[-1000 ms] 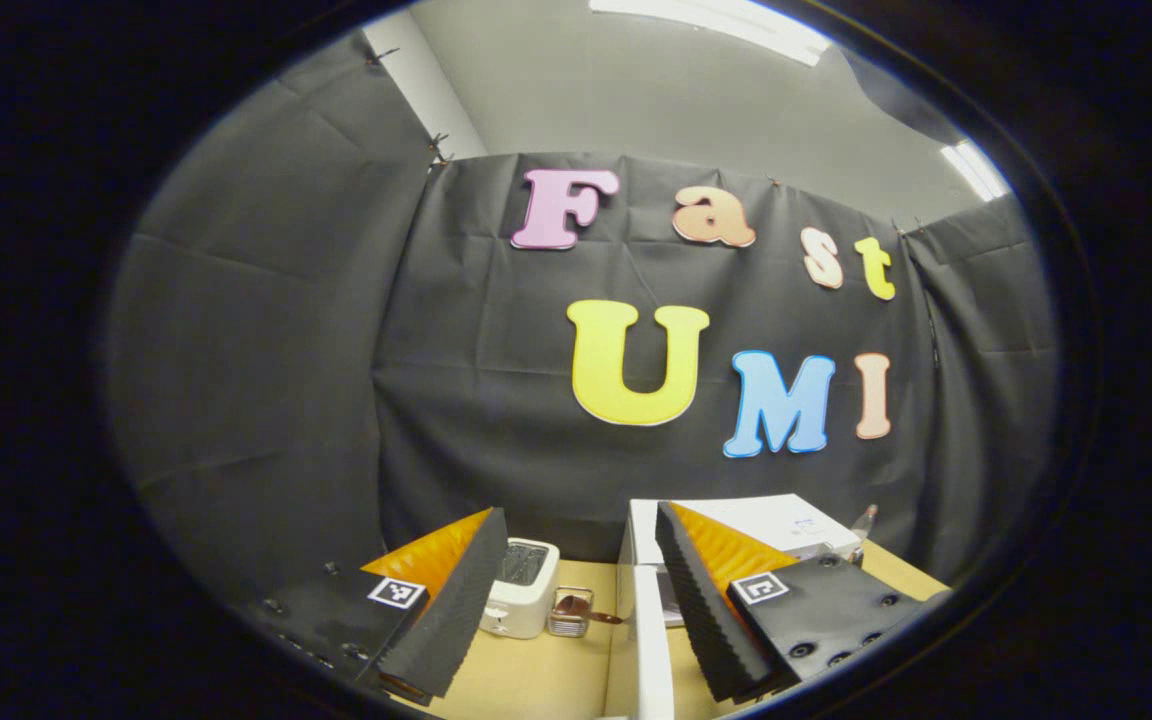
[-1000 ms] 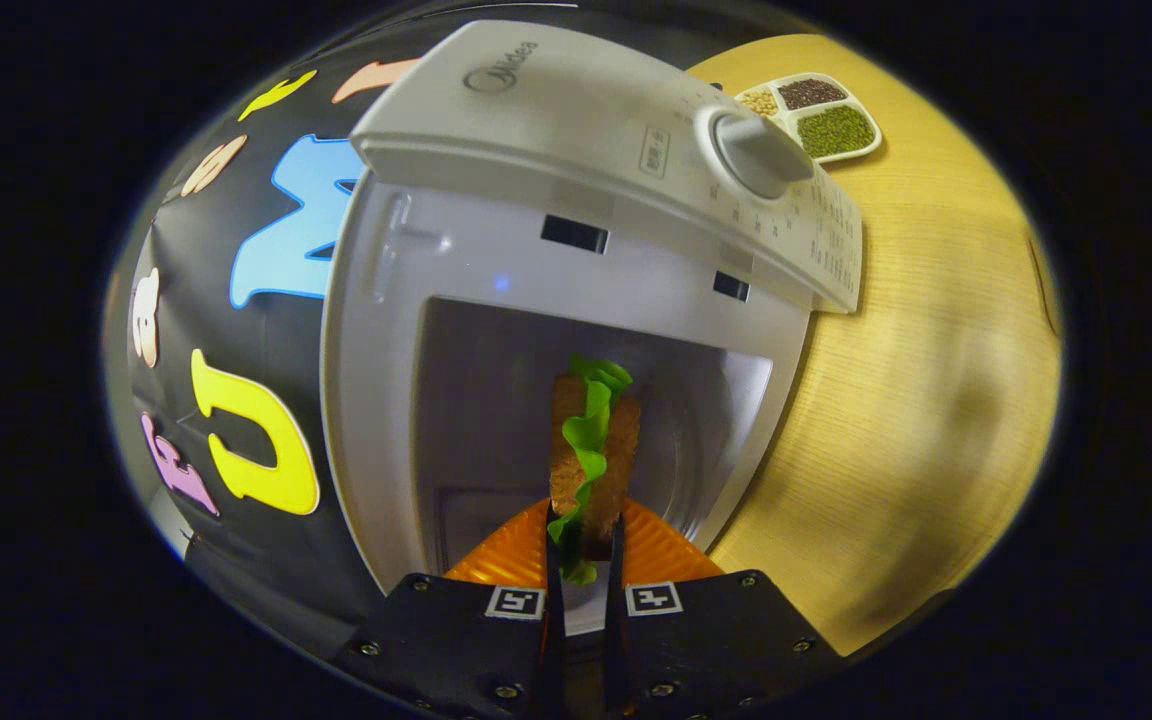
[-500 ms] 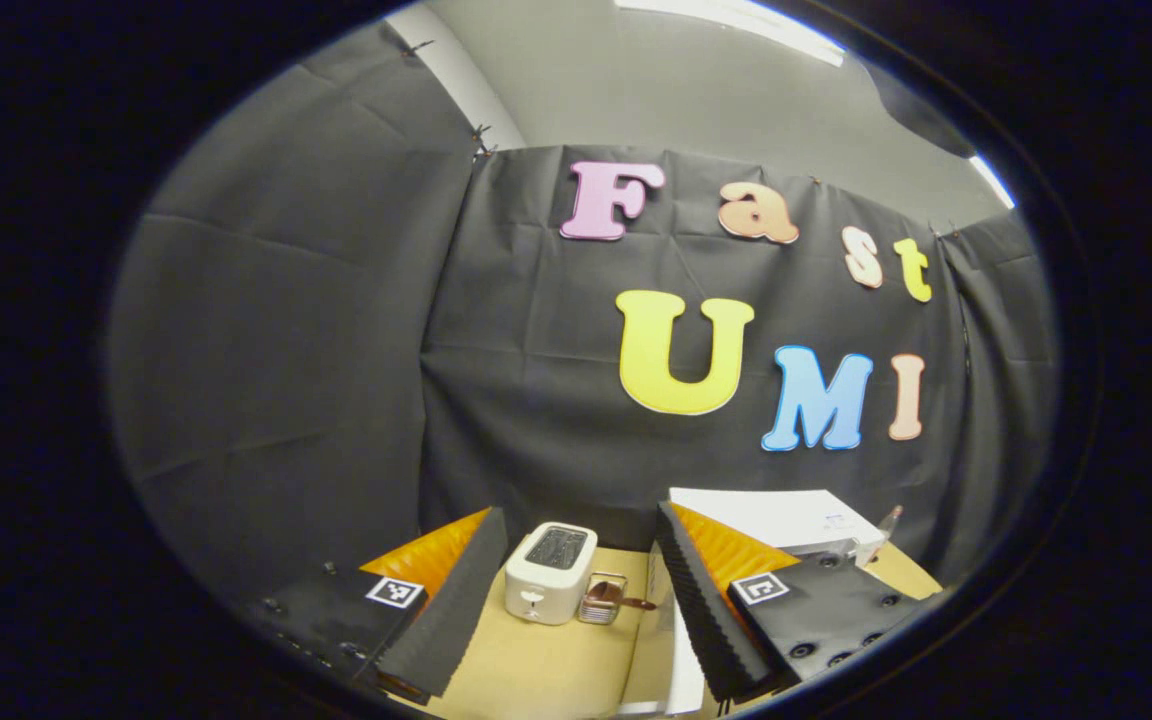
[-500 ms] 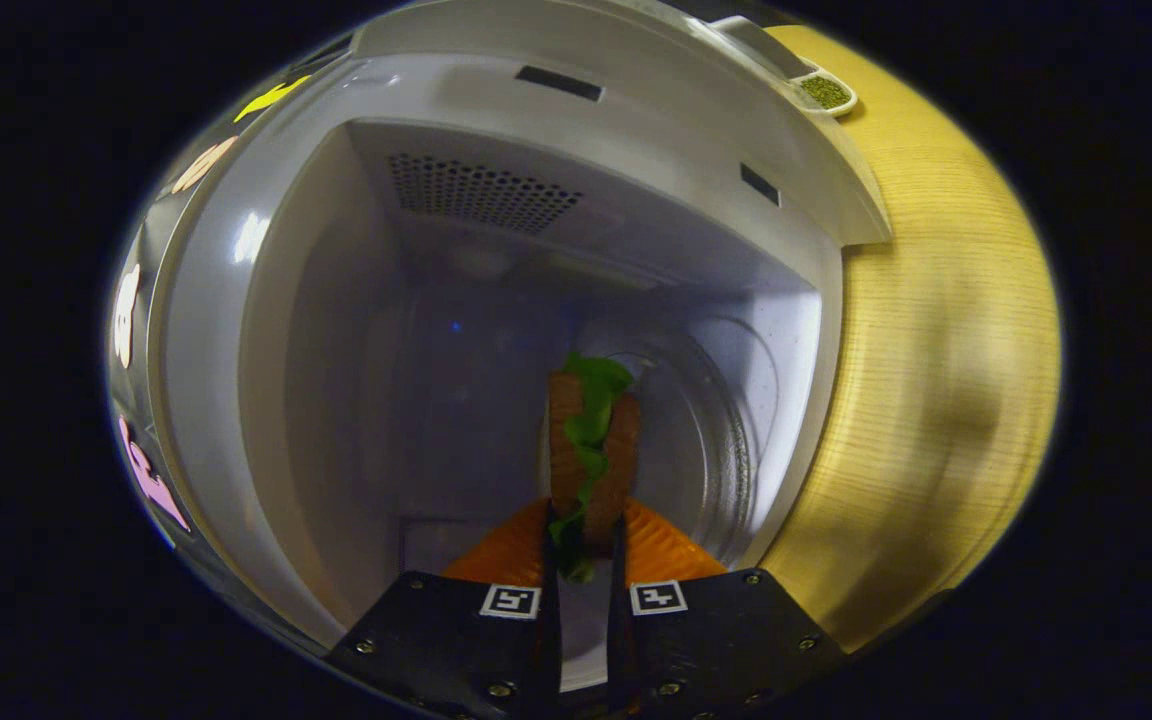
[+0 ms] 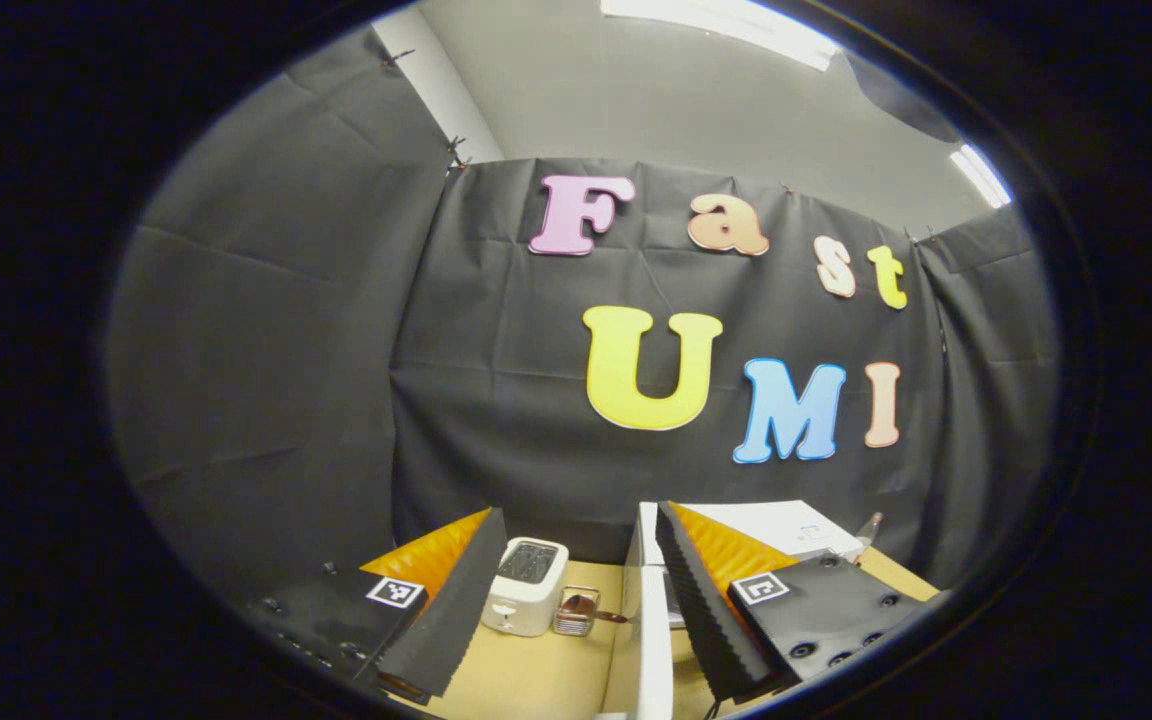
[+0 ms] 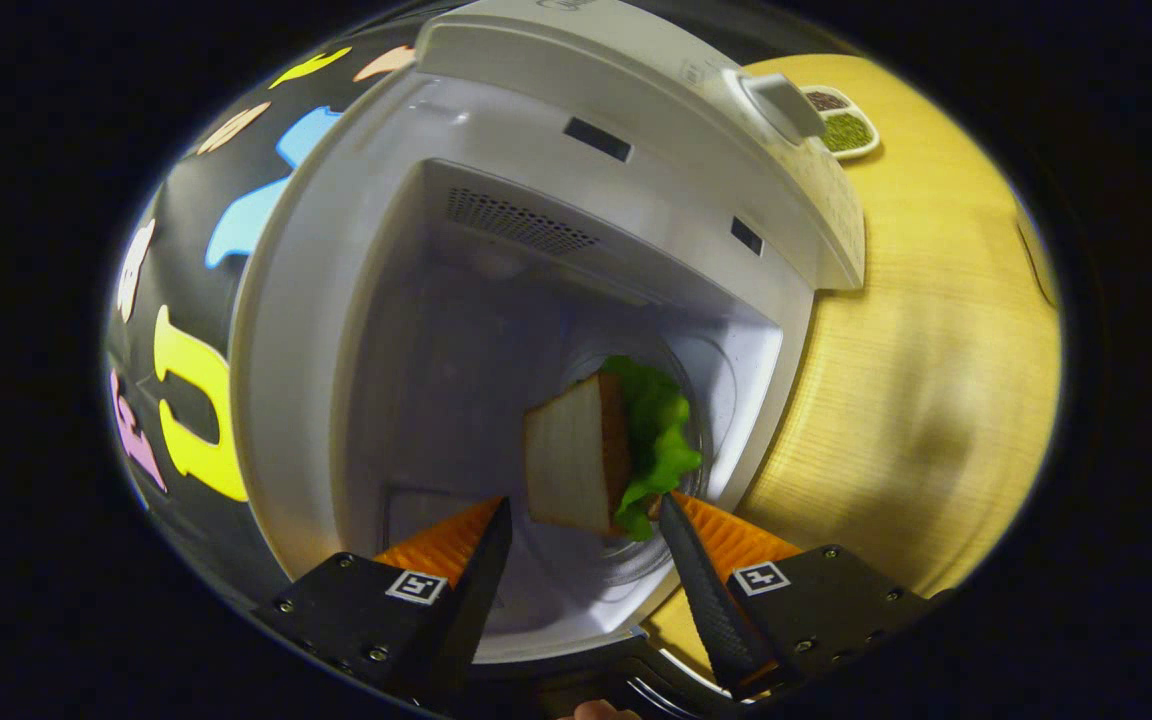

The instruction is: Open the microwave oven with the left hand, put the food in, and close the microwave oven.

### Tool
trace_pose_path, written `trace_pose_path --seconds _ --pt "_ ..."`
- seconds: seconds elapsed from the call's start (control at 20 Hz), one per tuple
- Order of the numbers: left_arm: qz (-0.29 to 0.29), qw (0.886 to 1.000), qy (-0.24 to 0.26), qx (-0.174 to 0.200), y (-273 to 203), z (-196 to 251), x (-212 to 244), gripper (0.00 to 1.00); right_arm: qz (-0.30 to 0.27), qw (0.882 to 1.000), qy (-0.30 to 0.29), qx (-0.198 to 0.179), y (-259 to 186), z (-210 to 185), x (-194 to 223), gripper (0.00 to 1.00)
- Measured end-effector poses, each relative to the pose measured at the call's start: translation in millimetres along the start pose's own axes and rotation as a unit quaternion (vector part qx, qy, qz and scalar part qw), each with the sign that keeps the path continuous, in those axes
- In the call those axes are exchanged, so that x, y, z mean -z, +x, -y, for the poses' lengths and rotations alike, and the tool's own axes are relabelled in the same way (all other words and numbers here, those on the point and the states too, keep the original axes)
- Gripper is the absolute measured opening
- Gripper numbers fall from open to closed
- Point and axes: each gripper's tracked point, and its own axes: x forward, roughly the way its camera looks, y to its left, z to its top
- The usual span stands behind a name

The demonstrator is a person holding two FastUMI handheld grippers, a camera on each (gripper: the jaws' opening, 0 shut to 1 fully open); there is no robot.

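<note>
Released, sandwich [image 6: 596,455] lies inside microwave [image 6: 576,130].

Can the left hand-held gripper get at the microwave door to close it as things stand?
Probably yes. The left hand-held gripper is open, and the door stands edge-on between its fingers with nothing in front of it. The toaster sits farther back.

the microwave oven [image 6: 576,110] is white, its cavity pale grey with a dotted vent patch. the sandwich [image 6: 601,455] shows pale bread, a brown crust and bright green lettuce. the worktop [image 6: 921,330] is light yellow wood grain. the toaster [image 5: 524,601] is cream-white.
</note>
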Motion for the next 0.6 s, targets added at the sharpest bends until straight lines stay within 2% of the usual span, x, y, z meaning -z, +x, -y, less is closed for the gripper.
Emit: trace_pose_path --seconds 0.15,0.25,0.45,0.6 --pt "0.002 1.0 0.006 0.018 0.1 23.3 0.1 0.96 -0.003 0.997 -0.073 -0.017 -22.3 -2.5 -5.9 0.92" --pt "0.005 0.999 0.01 0.033 -0.6 42.3 -0.7 0.94 -0.02 0.991 -0.134 -0.016 -45.8 3.4 -3.7 0.91" --pt "0.007 0.998 0.011 0.061 2.4 77.7 4.0 0.96 -0.005 0.967 -0.253 -0.021 -100.7 17.3 -21.6 0.91" --pt "0.003 0.997 0.011 0.08 5.7 100.7 13.6 0.96 0.018 0.943 -0.333 -0.011 -137.6 26.7 -49.1 0.91"
